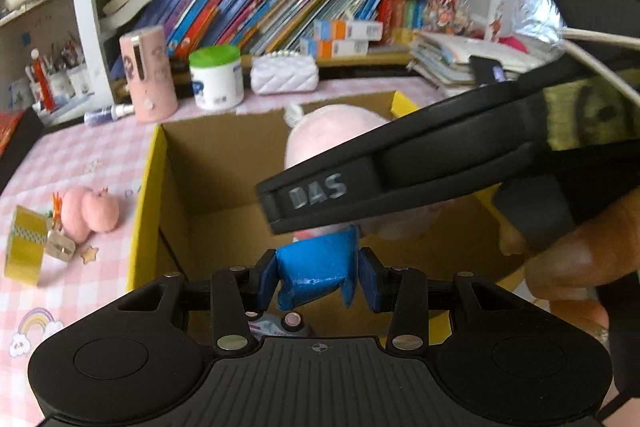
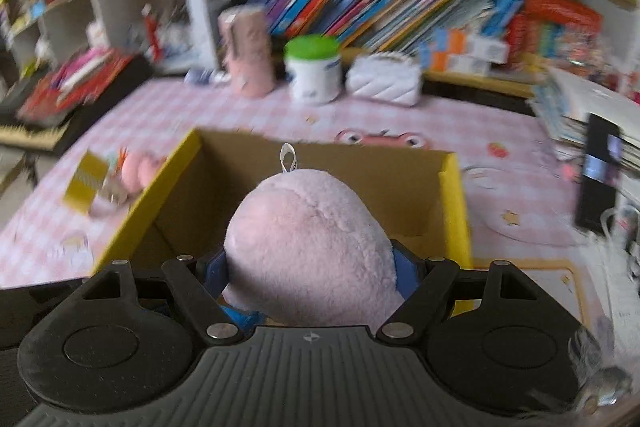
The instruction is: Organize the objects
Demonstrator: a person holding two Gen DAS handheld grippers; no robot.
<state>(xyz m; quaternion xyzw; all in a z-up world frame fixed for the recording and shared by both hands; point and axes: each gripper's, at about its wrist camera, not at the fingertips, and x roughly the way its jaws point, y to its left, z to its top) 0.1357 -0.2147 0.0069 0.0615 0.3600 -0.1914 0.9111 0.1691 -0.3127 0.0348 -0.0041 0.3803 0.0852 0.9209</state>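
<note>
An open cardboard box (image 1: 152, 187) with yellow outer sides stands on the pink checked tablecloth. My left gripper (image 1: 318, 279) hangs over its near edge, shut on a small crumpled blue object (image 1: 316, 267). The black body of the right gripper (image 1: 400, 167) reaches in from the right, a hand behind it, and carries a pink plush toy (image 1: 320, 135) over the box. In the right wrist view my right gripper (image 2: 312, 267) is shut on that pink plush toy (image 2: 308, 239). Its blue pads (image 2: 404, 271) press into both sides above the box (image 2: 452, 203).
Left of the box lie a yellow tape roll (image 1: 24, 247) and a small pink plush (image 1: 92, 211). Behind it stand a pink cylinder (image 1: 150, 75), a green-lidded jar (image 1: 216, 79) and a white quilted purse (image 1: 284, 75). A stack of books (image 1: 460, 59) and a dark phone (image 2: 600, 171) sit at the right.
</note>
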